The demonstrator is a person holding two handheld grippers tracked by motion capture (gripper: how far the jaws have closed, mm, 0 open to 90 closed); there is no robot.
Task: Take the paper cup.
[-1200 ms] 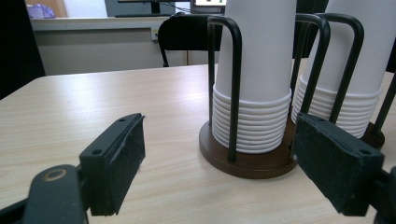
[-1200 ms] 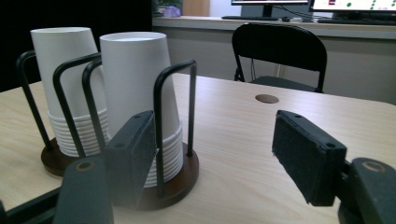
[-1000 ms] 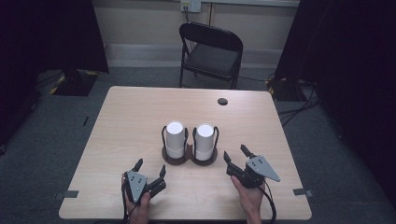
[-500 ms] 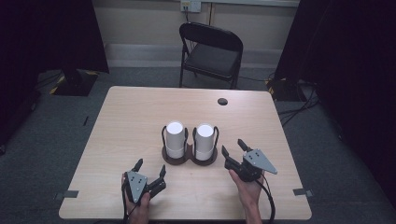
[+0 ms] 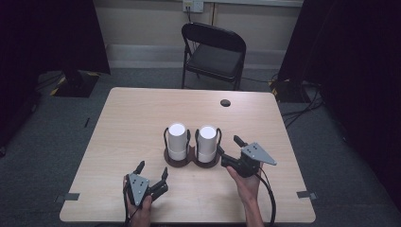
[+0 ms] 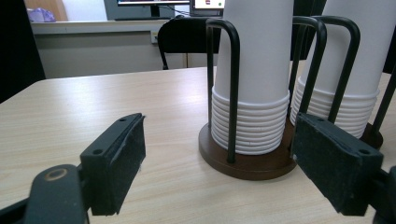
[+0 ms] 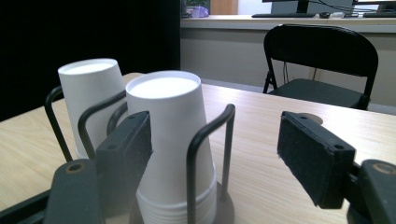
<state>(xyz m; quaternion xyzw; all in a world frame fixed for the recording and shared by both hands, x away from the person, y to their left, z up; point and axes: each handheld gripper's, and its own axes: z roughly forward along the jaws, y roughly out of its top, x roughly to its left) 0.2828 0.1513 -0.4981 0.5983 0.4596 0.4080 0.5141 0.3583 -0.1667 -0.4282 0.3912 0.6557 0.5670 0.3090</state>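
Two stacks of upturned white paper cups stand side by side mid-table, the left stack (image 5: pixel 177 140) and the right stack (image 5: pixel 207 143), each in a dark round holder (image 5: pixel 179 161) with black wire loops. My right gripper (image 5: pixel 228 144) sits just right of the right stack, and its jaws have just been opening. In the right gripper view its pads (image 7: pixel 312 156) press on nothing, while the near stack (image 7: pixel 170 126) and a wire loop (image 7: pixel 210 149) stand just ahead. My left gripper (image 5: pixel 152 169) rests open near the front edge. Its jaws frame the holder base (image 6: pixel 247 165) and the cup stack (image 6: pixel 254 74).
A black folding chair (image 5: pixel 215 52) stands beyond the far edge of the table. A small dark round hole (image 5: pixel 225 102) lies near the far right of the tabletop (image 5: pixel 137 118). Cables run from both grippers toward the front edge.
My right gripper has crept forward and left toward the right cup stack, and its jaws stand wider than before. The left gripper has not moved.
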